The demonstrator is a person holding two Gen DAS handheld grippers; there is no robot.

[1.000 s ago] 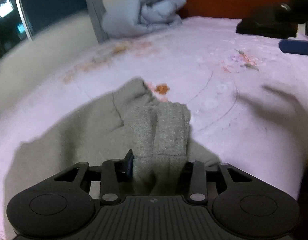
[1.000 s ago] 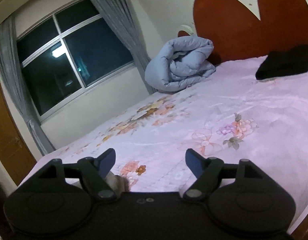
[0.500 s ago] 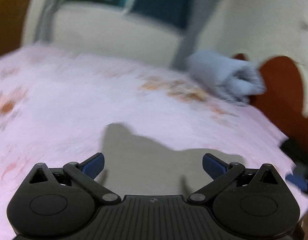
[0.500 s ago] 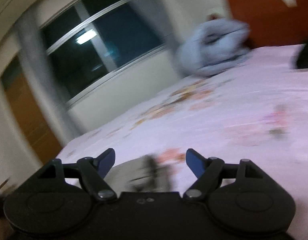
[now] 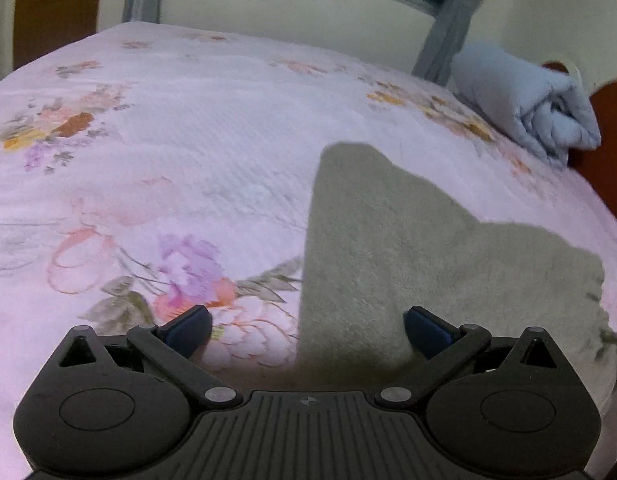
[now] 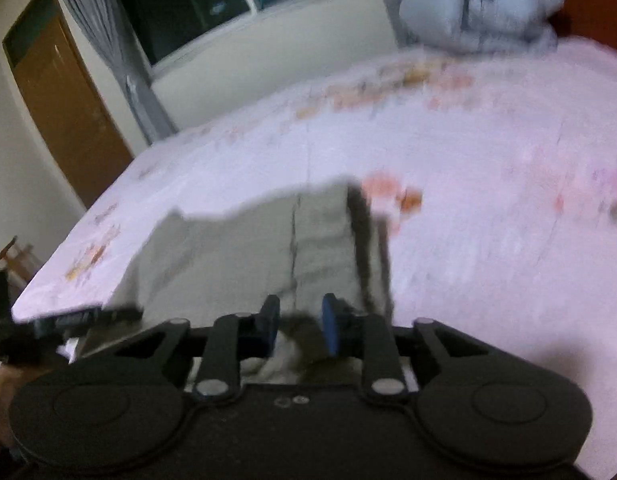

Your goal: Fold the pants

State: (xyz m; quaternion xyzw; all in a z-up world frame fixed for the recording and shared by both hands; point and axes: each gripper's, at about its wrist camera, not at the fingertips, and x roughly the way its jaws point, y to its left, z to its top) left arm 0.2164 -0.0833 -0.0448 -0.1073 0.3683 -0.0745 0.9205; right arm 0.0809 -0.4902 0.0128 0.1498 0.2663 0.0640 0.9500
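Currently the bed [image 5: 236, 128], under a pink floral sheet, carries the grey pants [image 5: 408, 248] spread flat near its middle. Left tongs [image 5: 306, 326] stand fully open above the pants' edge, gripping nothing. Right tongs [image 6: 296, 324] are closing with bunched pants fabric between their pads.

My right wrist view is motion-blurred: the floral print on the bedsheet [image 6: 488, 128] smears into streaks. My right gripper [image 6: 296, 326] body hides the near edge of the pants [image 6: 248, 252]. In my left wrist view, my gripper's housing covers the pants' [image 5: 408, 240] near end; the blue quilt [image 5: 524, 100] is soft-edged.
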